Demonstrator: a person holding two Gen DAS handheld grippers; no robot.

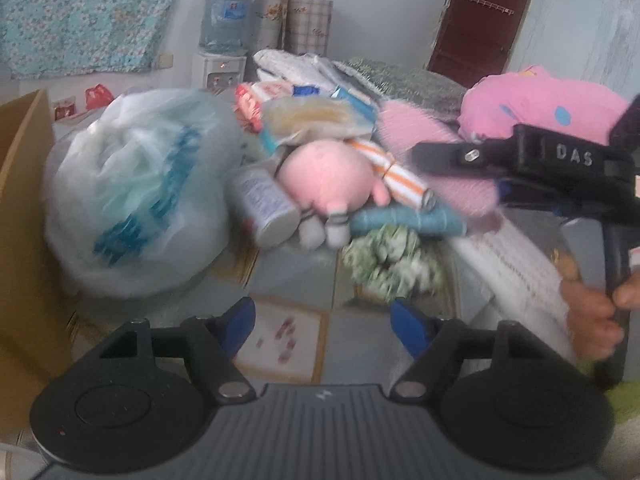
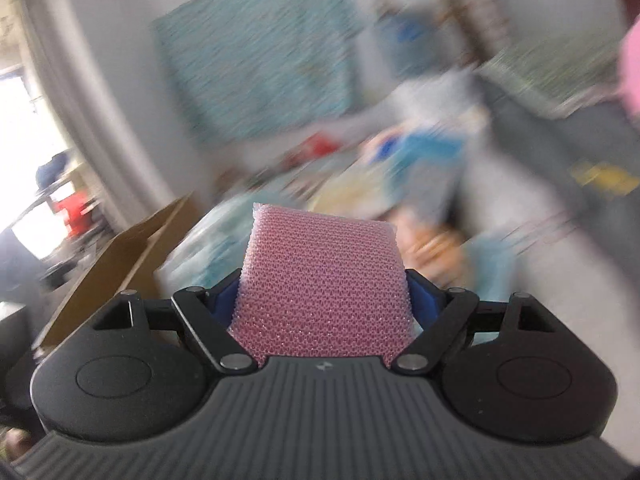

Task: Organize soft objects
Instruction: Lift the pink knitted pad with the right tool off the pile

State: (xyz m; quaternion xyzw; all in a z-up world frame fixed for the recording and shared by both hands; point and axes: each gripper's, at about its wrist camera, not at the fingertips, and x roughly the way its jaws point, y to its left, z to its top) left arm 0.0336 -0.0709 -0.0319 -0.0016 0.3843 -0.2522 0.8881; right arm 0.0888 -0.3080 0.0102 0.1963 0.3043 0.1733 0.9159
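Only right wrist view shows right claw [image 2: 323,300] clamping pink sponge [image 2: 320,280]

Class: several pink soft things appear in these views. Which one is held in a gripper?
The pink mesh sponge, clamped in the right gripper. The pink plush toy and pink pillow lie loose in the pile.

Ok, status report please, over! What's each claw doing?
Left gripper open, empty. Right gripper shut on pink sponge. Pile ahead: pink plush, green scrunchie.
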